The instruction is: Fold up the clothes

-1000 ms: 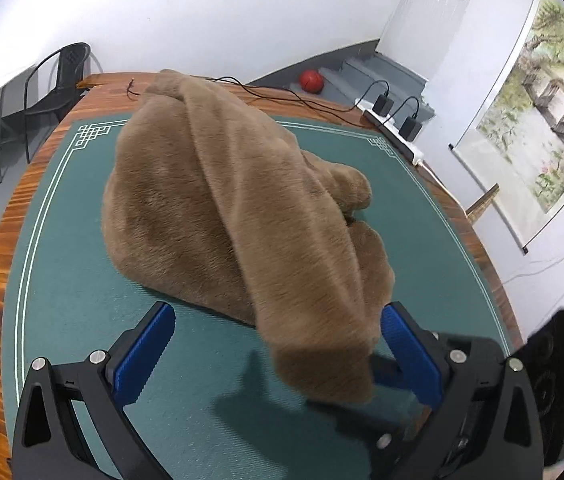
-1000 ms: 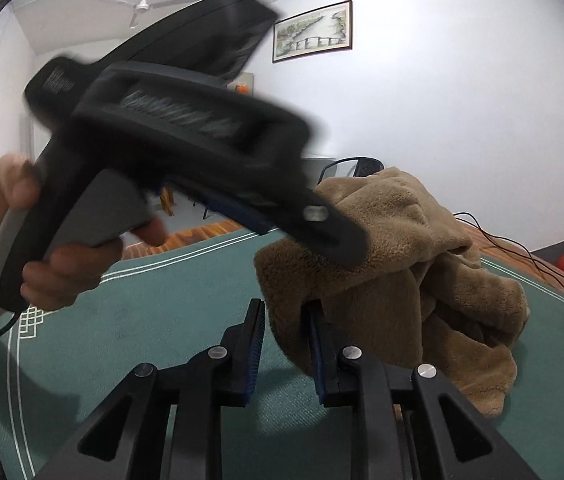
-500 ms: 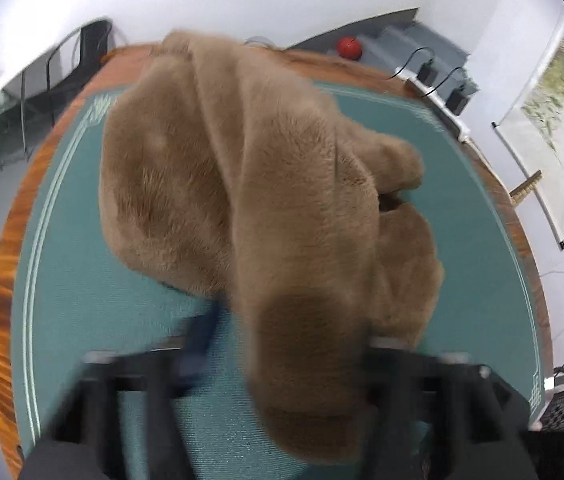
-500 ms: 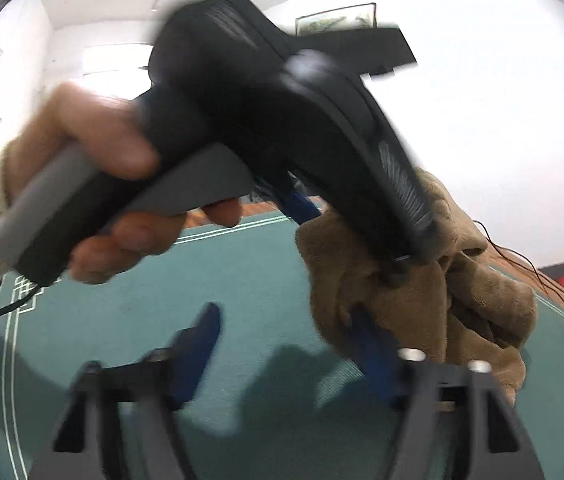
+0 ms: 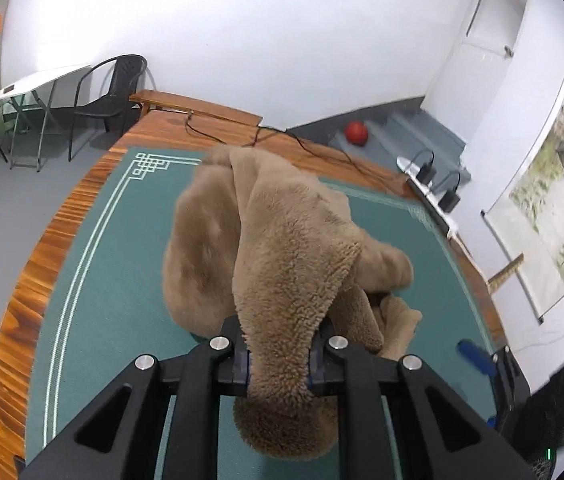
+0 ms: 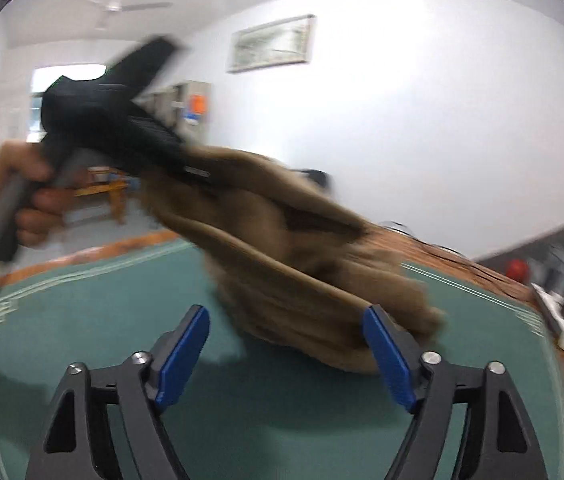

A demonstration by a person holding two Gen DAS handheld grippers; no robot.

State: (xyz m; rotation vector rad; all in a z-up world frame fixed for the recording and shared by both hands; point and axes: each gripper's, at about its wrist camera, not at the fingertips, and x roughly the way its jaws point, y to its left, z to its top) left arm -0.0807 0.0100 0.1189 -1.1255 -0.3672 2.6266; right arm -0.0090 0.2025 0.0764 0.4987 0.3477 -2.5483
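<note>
Brown fleece garment heaped mid-tabletop, long axis running from the left hand-held gripper toward the far edge cables. Left hand-held gripper is clamping a fold. Right hand-held gripper is opening, nothing pinched, garment just beyond.

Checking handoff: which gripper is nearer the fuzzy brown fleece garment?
Left. The left gripper is clamped on the fuzzy brown fleece garment; the right gripper is opening, garment just beyond its blue pads.
</note>
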